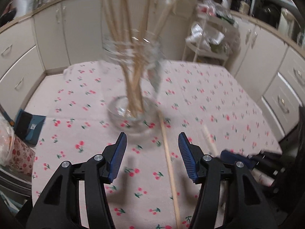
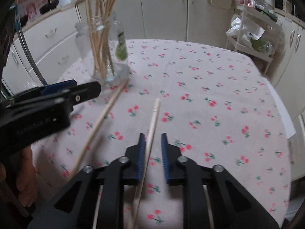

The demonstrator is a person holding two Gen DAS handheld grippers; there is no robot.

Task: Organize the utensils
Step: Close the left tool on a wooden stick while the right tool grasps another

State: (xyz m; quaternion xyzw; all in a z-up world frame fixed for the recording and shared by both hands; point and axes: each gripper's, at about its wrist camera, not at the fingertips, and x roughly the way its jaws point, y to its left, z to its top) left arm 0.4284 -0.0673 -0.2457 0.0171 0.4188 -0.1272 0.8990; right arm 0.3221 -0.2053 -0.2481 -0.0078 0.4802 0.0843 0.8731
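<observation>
Table (image 2: 219, 80) covered by a pale pink cloth printed with red cherries; it fills most of both wrist views. Cream cabinet fronts (image 2: 164, 9) run behind it, and a white wire rack (image 2: 253, 43) stacked with bags stands off its far right corner.

Clear glass jar (image 1: 131, 87) stands upright on the cloth, blurred in the left wrist view. It holds a bundle of pale wooden chopsticks (image 2: 101, 30) that splay out above its rim. A second, empty clear glass container (image 2: 81, 36) stands just behind it.

Left gripper (image 1: 152, 139), black with blue ribbed pads: jaws stand wide apart, nothing between the pads, released. It hovers over the cloth just short of the jar's base.

Loose wooden chopstick (image 1: 169, 164) lies flat on the cloth, one end near the jar's base, running back toward the camera between the left gripper's fingers but below them, not gripped.

Right gripper (image 2: 152, 139), same build: jaws narrow but not fully closed. A second pale wooden chopstick (image 2: 152, 126) runs between the pads, close against the left pad with a gap to the right pad. Cannot tell whether it is clamped.
</observation>
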